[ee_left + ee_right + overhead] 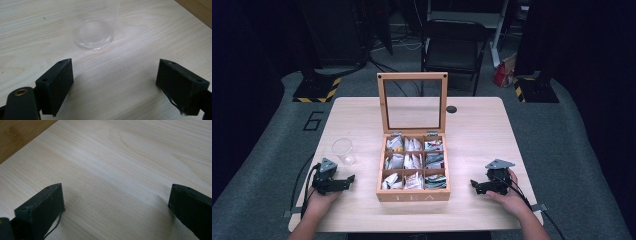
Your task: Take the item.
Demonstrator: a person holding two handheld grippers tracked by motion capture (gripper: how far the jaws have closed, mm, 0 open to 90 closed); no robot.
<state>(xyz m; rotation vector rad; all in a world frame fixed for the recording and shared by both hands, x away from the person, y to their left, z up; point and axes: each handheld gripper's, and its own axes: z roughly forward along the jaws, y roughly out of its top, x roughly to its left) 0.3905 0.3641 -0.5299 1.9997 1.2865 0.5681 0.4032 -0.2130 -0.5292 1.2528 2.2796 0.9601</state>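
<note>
High view: tea box (413, 167) sat open mid-surface (477, 130), sachets in compartments; clear cup (343, 150) left of it; left gripper (343, 181) and right gripper (477, 186) flanked box. Left gripper view: jaws spread, empty, cup (93, 30) ahead. Right gripper view: jaws spread over bare surface (120, 165).

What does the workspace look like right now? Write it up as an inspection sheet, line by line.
Surface: light wood table, bare around the box.
Job's things: wooden tea box, glass lid standing open, nine compartments holding tea bags; clear plastic cup upright and empty, left of the box.
Clutter: small dark round spot near the far edge.
Grippers: left gripper and right gripper both open, holding nothing, low over the table either side of the box.
Cables: one trails from each gripper toward the near edge.
Surroundings: folding chair behind the table, grey floor, dark curtains.
</note>
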